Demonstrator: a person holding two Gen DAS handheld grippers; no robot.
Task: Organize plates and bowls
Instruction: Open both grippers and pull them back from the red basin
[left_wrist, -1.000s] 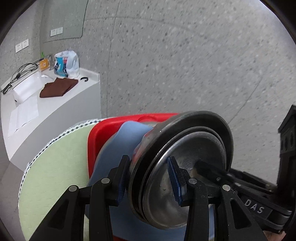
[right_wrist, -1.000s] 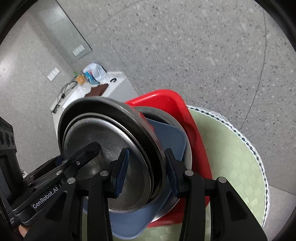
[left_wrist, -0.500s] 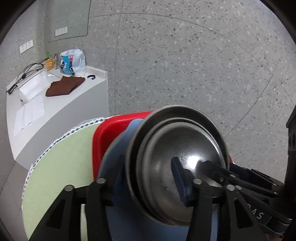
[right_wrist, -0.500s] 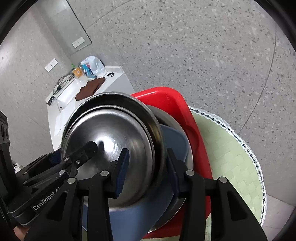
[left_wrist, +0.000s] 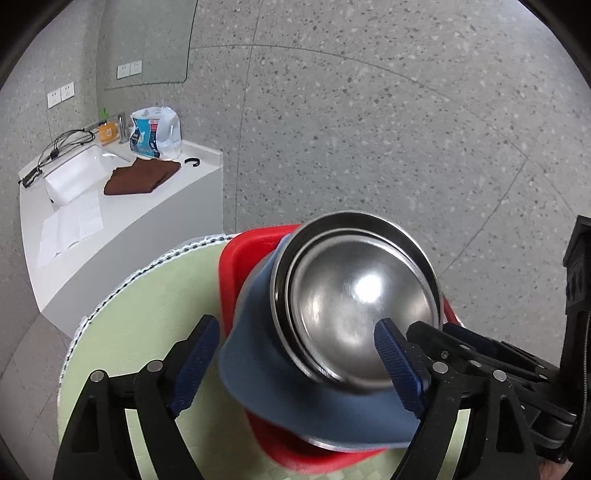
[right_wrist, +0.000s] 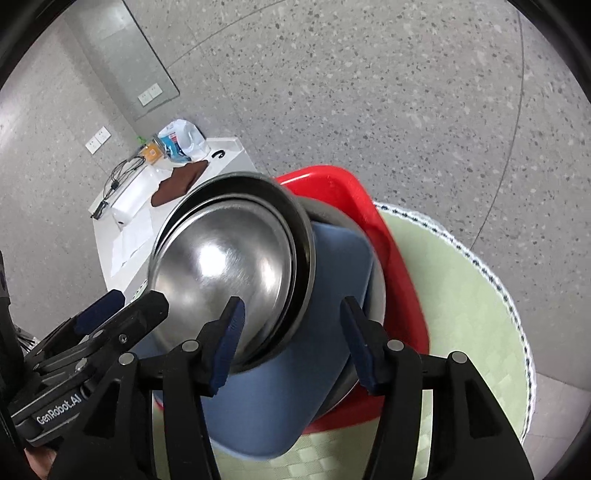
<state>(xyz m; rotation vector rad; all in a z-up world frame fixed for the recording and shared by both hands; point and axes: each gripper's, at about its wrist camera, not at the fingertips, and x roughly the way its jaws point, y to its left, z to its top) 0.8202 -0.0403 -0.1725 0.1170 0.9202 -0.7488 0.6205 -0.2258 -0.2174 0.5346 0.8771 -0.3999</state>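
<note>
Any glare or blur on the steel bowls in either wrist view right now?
Left wrist view: bright glare spot on the steel bowls, lower rim and red tray edge motion-smeared. Right wrist view: softer streaked glare on the bowls, blue plate edges slightly blurred; fisheye bends floor lines.

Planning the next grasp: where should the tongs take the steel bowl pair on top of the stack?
Probably the rim of the nested steel bowls, from the outer sides. The polished dome gives nothing to pinch; the rim lip sticks out around it and tilts clear of the blue plate. The left tongs and right tongs already straddle the stack, open.
</note>
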